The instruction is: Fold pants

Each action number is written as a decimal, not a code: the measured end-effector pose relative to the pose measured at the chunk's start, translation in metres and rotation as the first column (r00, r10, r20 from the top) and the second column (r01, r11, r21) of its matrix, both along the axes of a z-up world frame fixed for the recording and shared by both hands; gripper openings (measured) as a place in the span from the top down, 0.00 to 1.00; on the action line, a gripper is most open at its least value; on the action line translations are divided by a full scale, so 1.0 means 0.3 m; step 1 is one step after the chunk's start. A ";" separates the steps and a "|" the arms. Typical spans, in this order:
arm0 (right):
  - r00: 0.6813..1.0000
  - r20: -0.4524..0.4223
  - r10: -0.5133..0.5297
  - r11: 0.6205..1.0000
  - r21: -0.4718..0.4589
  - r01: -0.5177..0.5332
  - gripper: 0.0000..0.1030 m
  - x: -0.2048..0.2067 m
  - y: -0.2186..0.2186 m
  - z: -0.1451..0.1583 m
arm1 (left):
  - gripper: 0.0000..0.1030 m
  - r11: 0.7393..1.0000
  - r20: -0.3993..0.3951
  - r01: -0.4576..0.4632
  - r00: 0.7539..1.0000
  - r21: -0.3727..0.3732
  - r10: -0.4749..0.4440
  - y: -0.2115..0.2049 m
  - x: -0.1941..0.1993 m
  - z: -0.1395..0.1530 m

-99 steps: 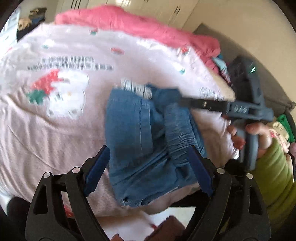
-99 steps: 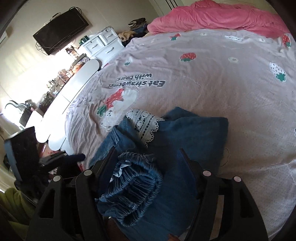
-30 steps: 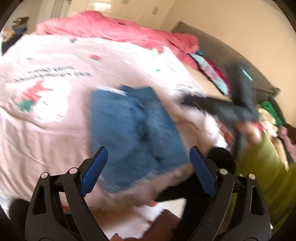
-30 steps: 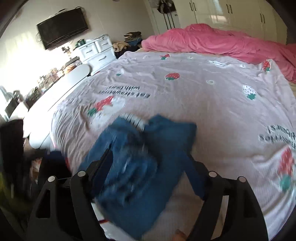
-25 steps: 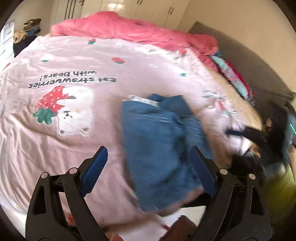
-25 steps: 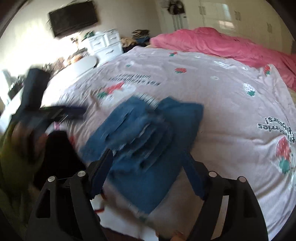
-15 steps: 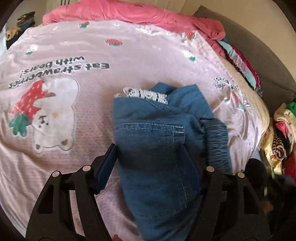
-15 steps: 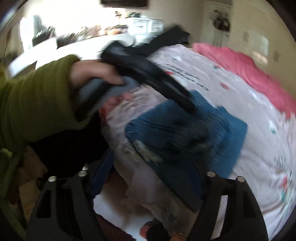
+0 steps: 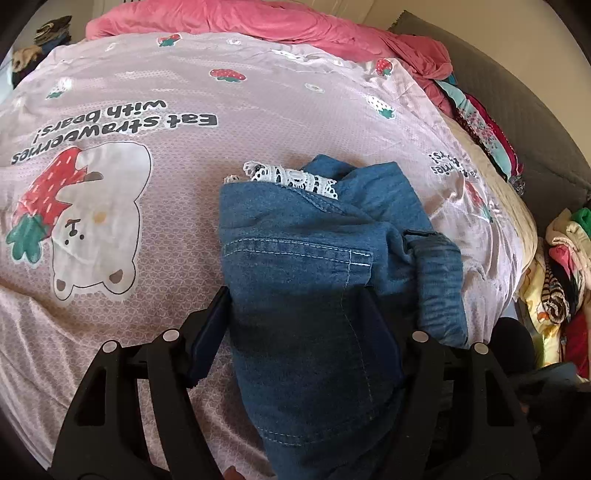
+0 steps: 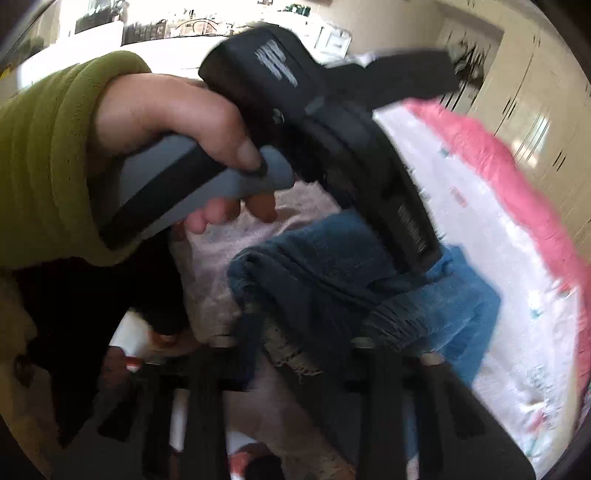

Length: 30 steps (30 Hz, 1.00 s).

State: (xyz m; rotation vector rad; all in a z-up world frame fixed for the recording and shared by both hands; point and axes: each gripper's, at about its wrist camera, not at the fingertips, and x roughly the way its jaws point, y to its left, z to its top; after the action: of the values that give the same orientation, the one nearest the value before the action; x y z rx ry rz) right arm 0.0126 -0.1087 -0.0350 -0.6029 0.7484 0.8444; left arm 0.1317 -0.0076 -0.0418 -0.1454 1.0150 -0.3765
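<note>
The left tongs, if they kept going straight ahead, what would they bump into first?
Probably the jeans. The left tongs already straddle the folded denim, so more of it lies straight ahead, then the lace trim and the bedspread.

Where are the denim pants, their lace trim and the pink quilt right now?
denim pants (image 9: 295, 266): left wrist view, on the stitched top panel.
lace trim (image 9: 291, 179): left wrist view, mid strip at the pants' far edge.
pink quilt (image 9: 258, 22): left wrist view, on its bunched folds.

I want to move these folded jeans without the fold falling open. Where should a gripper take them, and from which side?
Probably the near folded end of the jeans, approached from the near bed edge. There the denim layers lie stacked and flat, so one pinch catches them all. The lace hem and bunched waistband are loose ends.
</note>
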 end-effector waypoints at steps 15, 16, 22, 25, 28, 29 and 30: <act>0.975 -0.213 -0.059 0.994 0.082 0.078 0.98 0.030 -0.082 -0.053 | 0.36 1.000 -0.006 -0.008 1.000 -0.003 0.008 -0.005 0.005 -0.005; 0.975 -0.212 -0.060 0.994 0.078 0.079 0.96 0.024 -0.081 -0.051 | 0.35 1.000 -0.007 -0.011 1.000 -0.004 0.011 -0.005 0.005 -0.006; 0.970 -0.232 -0.078 0.977 0.178 0.121 0.88 0.007 -0.140 0.031 | 0.35 1.000 0.004 -0.018 1.000 -0.014 0.018 0.004 0.001 0.002; 0.968 -0.233 -0.096 0.963 0.225 0.150 0.81 0.007 -0.173 0.082 | 0.35 1.000 0.012 -0.019 1.000 -0.009 0.019 0.005 -0.005 0.008; 0.969 -0.222 -0.109 0.957 0.240 0.163 0.72 -0.001 -0.193 0.116 | 0.35 1.000 0.017 -0.020 1.000 -0.007 0.020 0.003 -0.010 0.013; 0.969 -0.219 -0.111 0.956 0.242 0.164 0.72 -0.004 -0.201 0.129 | 0.35 1.000 0.017 -0.020 1.000 -0.008 0.020 0.003 -0.012 0.015; 0.970 -0.218 -0.111 0.956 0.245 0.165 0.72 -0.005 -0.210 0.144 | 0.35 1.000 0.018 -0.018 1.000 -0.009 0.019 0.001 -0.014 0.016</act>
State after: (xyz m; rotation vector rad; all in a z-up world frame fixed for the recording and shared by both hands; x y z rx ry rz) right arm 0.0112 -0.1717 0.0081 -0.2272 0.8372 0.8648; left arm 0.1274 -0.0073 -0.0369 -0.1592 0.9934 -0.3650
